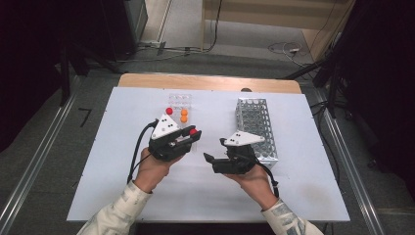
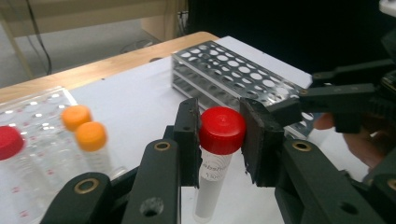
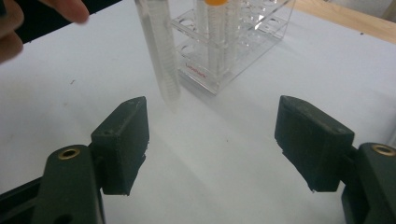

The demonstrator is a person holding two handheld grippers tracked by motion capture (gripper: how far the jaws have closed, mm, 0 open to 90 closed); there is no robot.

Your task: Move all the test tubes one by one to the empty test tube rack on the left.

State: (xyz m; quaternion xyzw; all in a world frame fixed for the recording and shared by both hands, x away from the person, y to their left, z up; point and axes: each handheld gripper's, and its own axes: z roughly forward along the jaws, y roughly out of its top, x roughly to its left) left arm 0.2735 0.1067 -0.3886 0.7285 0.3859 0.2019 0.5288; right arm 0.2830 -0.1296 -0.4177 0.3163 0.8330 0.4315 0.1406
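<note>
Here your left gripper [image 2: 219, 140] clamps a red-capped tube [image 2: 215, 158] by its cap, the clear body hanging upright below the pads, above the white surface [image 1: 122, 196] and between the clear plastic rack [image 2: 37, 140] and the metal rack [image 2: 233, 74]. Your right gripper [image 3: 210, 144] stands wide apart with nothing between its pads; in the right gripper view the tube's lower end [image 3: 161, 60] shows ahead of it. In the clear rack, two orange-capped tubes [image 2: 84, 128] and another red-capped one [image 2: 7, 140] stand upright. Judge the held tube light, rigid and smooth-walled: the plastic body is likely slippery and may rotate or slide under a loose pinch, whereas the ribbed cap gives firmer purchase. If you take it with the right gripper, close on the mid-body, square to the axis, with moderate force, since the thin wall could crack or squirt free.
</note>
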